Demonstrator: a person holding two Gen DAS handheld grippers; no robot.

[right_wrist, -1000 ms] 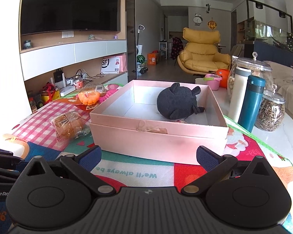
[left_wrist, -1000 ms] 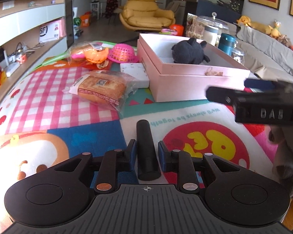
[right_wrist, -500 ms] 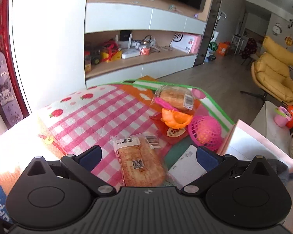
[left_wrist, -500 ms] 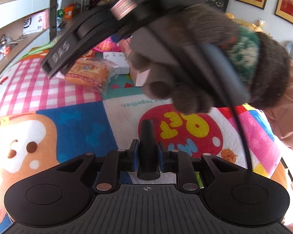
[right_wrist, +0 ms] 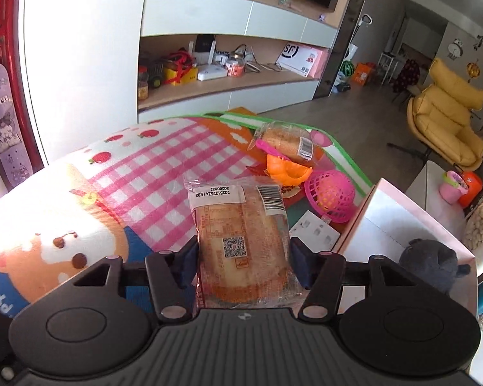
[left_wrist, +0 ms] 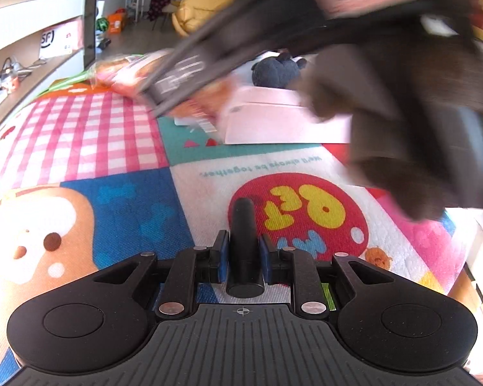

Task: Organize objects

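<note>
A: What is held by the right gripper?
B: A wrapped bread packet is clamped between its 2 fingers, which have just been closing, above the patterned mat, just beside the pink box.
A: And the left gripper?
B: A black cylinder is gripped between its narrow fingers, above the mat. A dark plush toy is seen inside the box.
</note>
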